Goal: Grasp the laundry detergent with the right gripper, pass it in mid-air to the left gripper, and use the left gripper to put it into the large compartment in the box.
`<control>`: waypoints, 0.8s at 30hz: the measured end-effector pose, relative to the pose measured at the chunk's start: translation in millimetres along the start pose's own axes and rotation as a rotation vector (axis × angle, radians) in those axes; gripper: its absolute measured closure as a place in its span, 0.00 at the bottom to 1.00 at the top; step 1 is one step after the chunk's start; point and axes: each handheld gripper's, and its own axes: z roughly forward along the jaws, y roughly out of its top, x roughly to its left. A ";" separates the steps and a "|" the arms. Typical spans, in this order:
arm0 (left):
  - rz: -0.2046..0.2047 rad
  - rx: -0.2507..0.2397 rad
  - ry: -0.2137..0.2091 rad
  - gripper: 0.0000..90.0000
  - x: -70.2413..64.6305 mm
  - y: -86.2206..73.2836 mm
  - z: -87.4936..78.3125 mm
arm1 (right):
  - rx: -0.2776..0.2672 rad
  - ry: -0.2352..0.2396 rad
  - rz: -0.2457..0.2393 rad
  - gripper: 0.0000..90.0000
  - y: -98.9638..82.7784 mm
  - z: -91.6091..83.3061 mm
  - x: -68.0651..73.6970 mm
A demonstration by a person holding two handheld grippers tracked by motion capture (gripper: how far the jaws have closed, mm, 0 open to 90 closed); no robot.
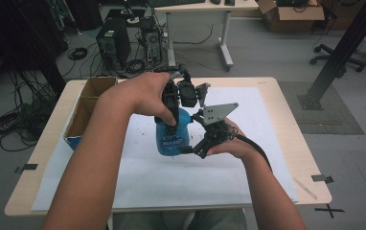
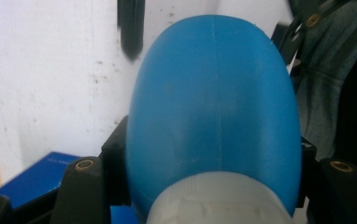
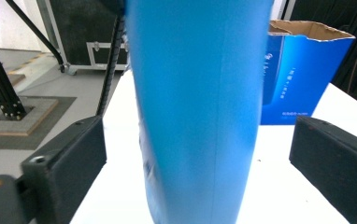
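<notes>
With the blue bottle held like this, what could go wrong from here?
1. Only the left gripper clamps the blue bottle, high near its white cap; the smooth, rounded body might slip or swing.
2. The right gripper has its jaws apart on either side of the bottle, not pressing; closing unevenly could knock it askew.

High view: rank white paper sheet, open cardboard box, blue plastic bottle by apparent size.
1. White paper sheet, the largest: it covers most of the tabletop.
2. Open cardboard box.
3. Blue plastic bottle, smallest; it sits nearer the camera and partly behind the grippers, so its margin below the box is unsure.
</notes>
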 end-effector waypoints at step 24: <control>-0.444 -0.023 0.050 0.43 9.5 -6.0 -9.9 | 0.111 -0.074 -0.030 0.00 4.7 -57.4 -2.7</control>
